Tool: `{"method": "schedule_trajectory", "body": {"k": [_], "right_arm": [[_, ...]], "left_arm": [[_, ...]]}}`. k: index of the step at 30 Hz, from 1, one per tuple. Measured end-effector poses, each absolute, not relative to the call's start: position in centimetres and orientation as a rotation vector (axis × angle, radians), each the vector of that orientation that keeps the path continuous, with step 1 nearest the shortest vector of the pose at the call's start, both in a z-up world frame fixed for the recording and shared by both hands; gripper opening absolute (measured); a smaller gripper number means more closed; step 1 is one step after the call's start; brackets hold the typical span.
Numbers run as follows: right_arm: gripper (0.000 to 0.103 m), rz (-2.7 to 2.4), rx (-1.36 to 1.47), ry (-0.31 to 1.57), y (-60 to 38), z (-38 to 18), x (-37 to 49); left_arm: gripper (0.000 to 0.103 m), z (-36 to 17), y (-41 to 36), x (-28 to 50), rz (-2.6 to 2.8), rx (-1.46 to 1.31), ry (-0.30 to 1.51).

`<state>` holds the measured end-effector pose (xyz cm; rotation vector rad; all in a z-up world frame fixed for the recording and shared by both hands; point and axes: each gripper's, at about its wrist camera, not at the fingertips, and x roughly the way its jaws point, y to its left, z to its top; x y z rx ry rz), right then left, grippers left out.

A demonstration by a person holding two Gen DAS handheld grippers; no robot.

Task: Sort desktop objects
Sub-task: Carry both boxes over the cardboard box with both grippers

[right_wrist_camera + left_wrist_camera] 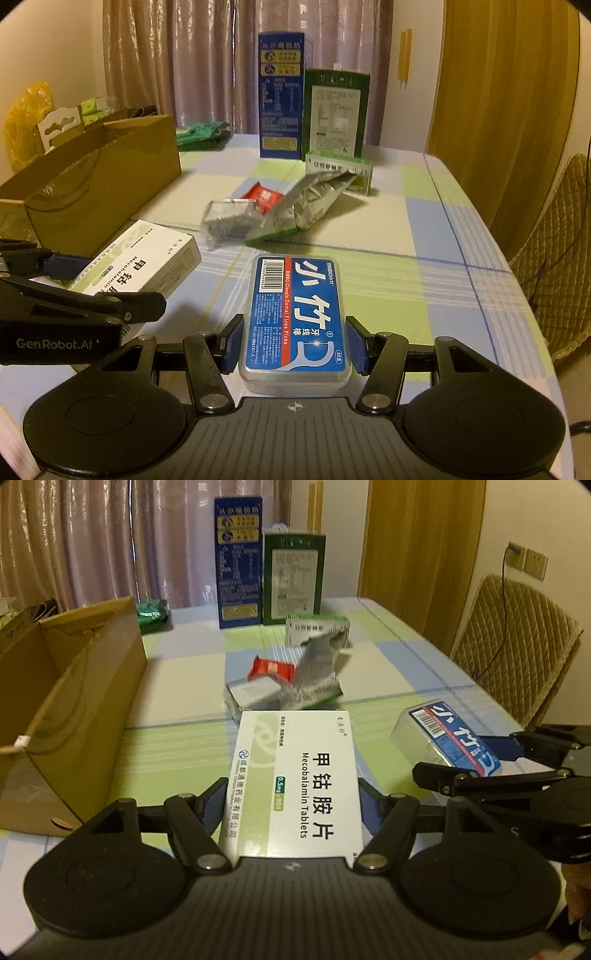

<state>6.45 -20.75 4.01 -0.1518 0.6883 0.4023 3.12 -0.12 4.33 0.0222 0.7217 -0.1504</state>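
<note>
My left gripper (pixel 293 806) is shut on a white Mecobalamin tablet box (pixel 295 786), its blue pads pressing both long sides, and the box is held above the checked tablecloth. In the right wrist view my right gripper (pixel 295 345) is shut on a clear plastic case of dental floss picks (pixel 297 317) with a blue label. Each held thing also shows in the other view: the floss case (pixel 447 738) at the right, the tablet box (pixel 140 266) at the left with the left gripper's fingers (pixel 88 299).
An open cardboard box (pixel 74 701) stands at the left. Mid-table lie a silver foil pouch (pixel 317 675), a red packet (pixel 271 668), a clear wrapped pack (pixel 251 698) and a small green-white carton (pixel 317 627). Tall blue (pixel 238 561) and green (pixel 293 576) cartons stand behind. A quilted chair (pixel 513 646) is right.
</note>
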Motion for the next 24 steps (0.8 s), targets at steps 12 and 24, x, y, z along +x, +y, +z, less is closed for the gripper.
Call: {"method": "schedule_trajectory", "body": {"k": [12, 24], "right_arm": [[0.053, 0.529, -0.134, 0.583, -13.3, 11.7, 7.1], [0.053, 0.724, -0.15, 0.572, 0.9, 15.4, 7.7]], "left_arm": [[0.067, 14.3, 10.4, 2.6, 0.023, 0.066, 0.588], [0.067, 14.9, 23.3, 4.2, 0.186, 0.071, 0.655]]}}
